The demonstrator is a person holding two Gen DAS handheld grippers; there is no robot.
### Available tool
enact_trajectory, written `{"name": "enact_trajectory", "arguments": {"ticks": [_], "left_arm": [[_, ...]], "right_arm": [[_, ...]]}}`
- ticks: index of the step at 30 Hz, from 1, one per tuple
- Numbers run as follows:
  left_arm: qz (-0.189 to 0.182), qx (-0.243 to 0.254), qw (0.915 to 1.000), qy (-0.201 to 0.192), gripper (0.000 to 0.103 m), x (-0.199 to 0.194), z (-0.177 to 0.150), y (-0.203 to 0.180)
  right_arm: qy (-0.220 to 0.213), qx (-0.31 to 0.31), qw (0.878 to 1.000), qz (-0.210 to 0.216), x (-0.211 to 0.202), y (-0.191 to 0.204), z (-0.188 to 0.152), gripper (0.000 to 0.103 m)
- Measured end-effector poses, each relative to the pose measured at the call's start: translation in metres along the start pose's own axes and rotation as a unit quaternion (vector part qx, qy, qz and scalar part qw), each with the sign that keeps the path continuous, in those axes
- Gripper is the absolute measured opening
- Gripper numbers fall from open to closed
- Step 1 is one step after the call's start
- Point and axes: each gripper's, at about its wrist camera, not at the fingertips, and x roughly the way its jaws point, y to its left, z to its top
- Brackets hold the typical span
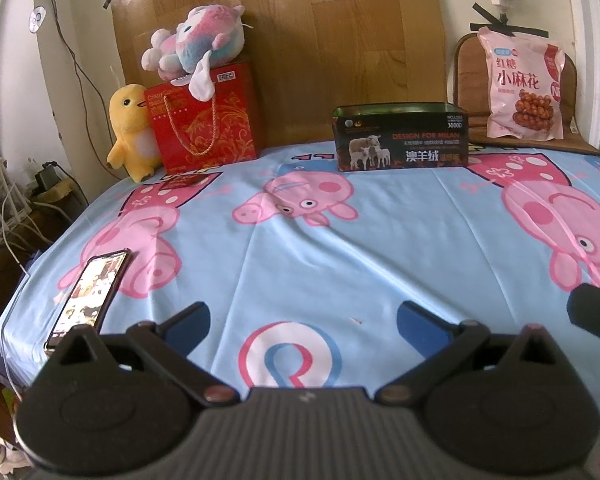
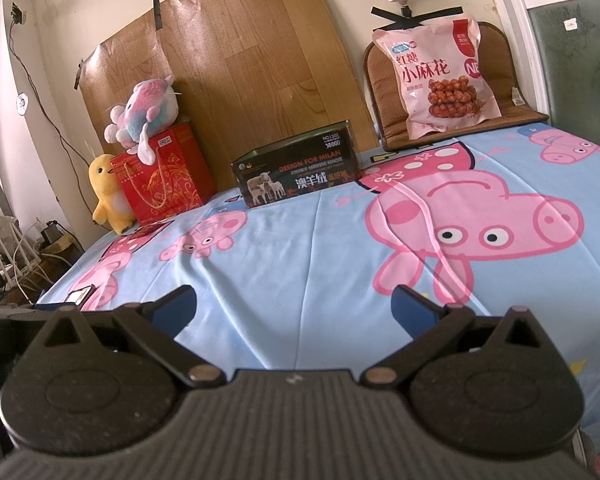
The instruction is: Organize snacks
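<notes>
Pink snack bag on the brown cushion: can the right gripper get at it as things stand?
Probably yes. The right gripper is open with empty jaws, and only bare sheet lies between it and the pink snack bag, leaning upright on the brown cushion. The dark box sits off to the left.

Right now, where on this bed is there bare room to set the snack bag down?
Widest bare patch: the sheet between the open grippers and the dark tin. A narrower gap separates the tin from the red gift bag. Crowded: back-left corner with plush toys, and the phone at the left edge.
</notes>
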Motion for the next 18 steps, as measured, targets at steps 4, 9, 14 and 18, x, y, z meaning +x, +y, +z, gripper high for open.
{"name": "enact_trajectory", "arguments": {"ticks": [4,9,14,18], "left_arm": [[0.0,0.0,1.0,0.001,0.103,-0.0003,-0.0001,-0.0004],[0.0,0.0,1.0,0.0,0.103,0.0001,-0.0002,-0.0005],[0.0,0.001,1.0,0.0,0.103,0.0012,-0.0008,-0.0014],[0.001,0.0,1.0,0.0,0.103,0.0013,-0.0007,-0.0013]], "right_arm": [[0.0,0.0,1.0,0.0,0.0001,0.0001,0.0005,0.103],[0.0,0.0,1.0,0.0,-0.0001,-0.0003,-0.0002,0.103],[0.0,0.0,1.0,0.0,-0.0007,-0.0006,-0.0004,0.103],[0.0,0.0,1.0,0.0,-0.0004,-0.0005,0.0005,0.103]]}}
